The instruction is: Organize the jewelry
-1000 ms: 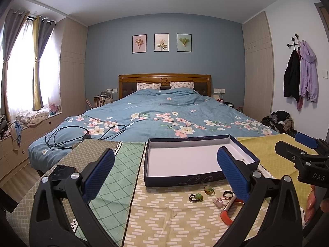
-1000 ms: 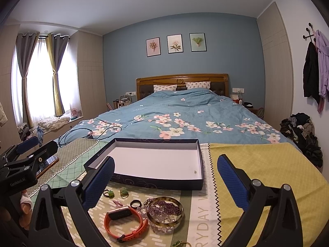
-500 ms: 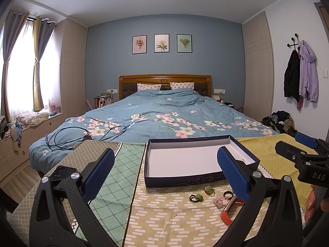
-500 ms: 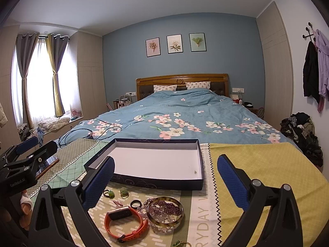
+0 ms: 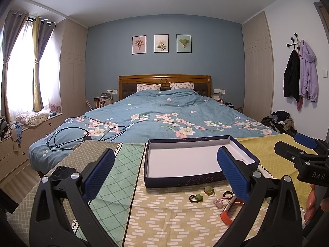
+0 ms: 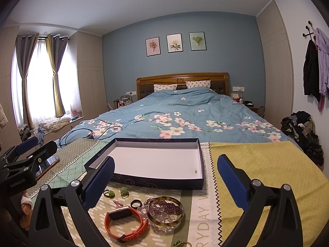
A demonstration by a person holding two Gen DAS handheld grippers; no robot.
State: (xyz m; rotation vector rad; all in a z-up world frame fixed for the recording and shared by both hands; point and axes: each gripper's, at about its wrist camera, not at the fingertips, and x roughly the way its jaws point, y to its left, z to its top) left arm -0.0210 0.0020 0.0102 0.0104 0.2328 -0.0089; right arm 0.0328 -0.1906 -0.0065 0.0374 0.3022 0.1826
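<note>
Right wrist view is showing the task barely begun: the shallow dark-blue cardboard box with a white inside [image 6: 156, 162] is lying open on the patterned cloth-covered surface [image 6: 267, 164], and its floor is looking bare except for one tiny speck near the right wall, too small to identify. All the jewelry is sitting outside it, on the cloth just in front of the near wall. An orange rubber watch band with a grey face [image 6: 125, 222] is lying closest to the camera; touching it on the right is a tortoiseshell bangle [image 6: 165, 211] holding a heap of purple and clear beads [image 6: 164, 207]. A small dark ring [image 6: 135, 203] is resting just beside the bangle, a pink clip [image 6: 117, 202] is lying a little to the left, and two green-stoned rings [image 6: 111, 193] are sitting nearest the box. Something green and gold is peeking in at the bottom edge, but it is too cut off to name.

The right gripper [image 6: 165, 179] is hovering above this cluster with its fingers spread wide, gripping nothing. The left gripper [image 5: 165, 173] is likewise hanging over the cloth, fingers parted and empty, aimed toward the box's near-left part.

Judging from this, every piece is waiting to be moved, so picking up a first item and placing it inside the box is what remains.
</note>
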